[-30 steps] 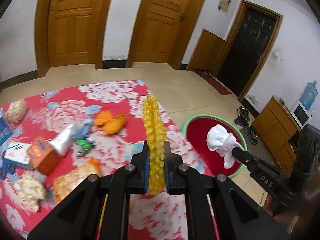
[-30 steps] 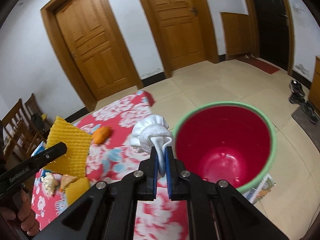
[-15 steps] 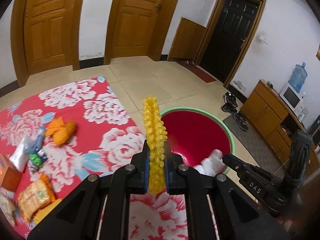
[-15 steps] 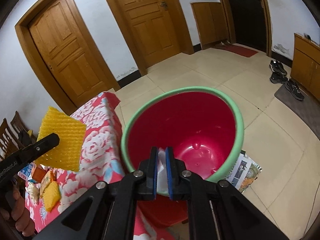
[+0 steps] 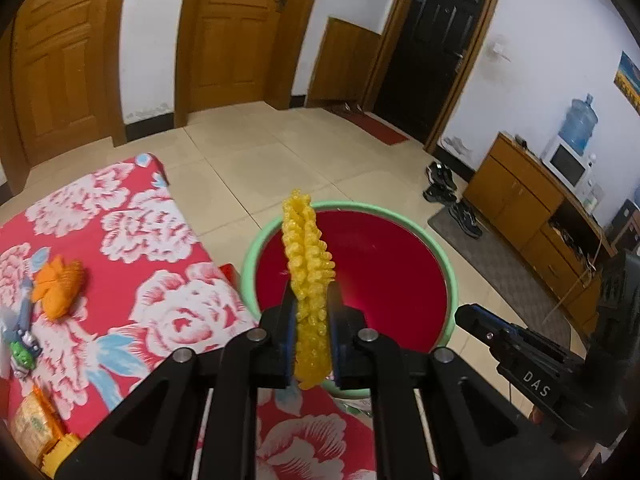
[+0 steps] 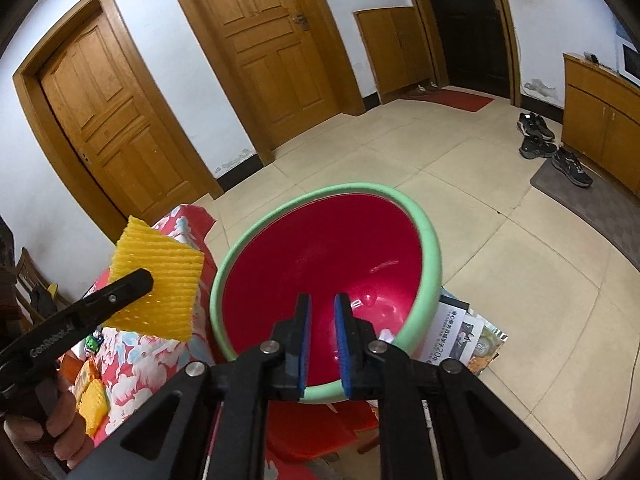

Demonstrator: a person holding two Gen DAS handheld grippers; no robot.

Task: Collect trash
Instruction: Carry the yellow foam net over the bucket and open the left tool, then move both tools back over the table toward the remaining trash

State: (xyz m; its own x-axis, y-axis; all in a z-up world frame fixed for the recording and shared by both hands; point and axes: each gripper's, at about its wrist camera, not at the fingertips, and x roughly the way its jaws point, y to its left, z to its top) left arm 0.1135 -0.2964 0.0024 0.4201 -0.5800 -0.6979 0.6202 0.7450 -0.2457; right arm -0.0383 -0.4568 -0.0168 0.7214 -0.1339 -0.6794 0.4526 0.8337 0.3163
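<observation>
Red bucket (image 6: 320, 256) floor hidden behind right gripper (image 6: 322, 312) — contents unseen.

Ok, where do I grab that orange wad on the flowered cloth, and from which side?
Pinch the orange wad across its raised, bumpy middle, coming from above and the right: bare flowered cloth lies there, wrappers crowd its left.

The round red plastic bucket with a pale green rim (image 6: 430, 248) looks smooth and glossy inside. The yellow foam net sleeve (image 5: 308, 280), centre frame, is bumpy and matt. The red floral cloth (image 5: 132, 264) at left is soft-looking. Panelled wooden doors (image 6: 276, 40) above have a satin sheen; beige floor tiles (image 6: 500, 248) faintly reflect.
</observation>
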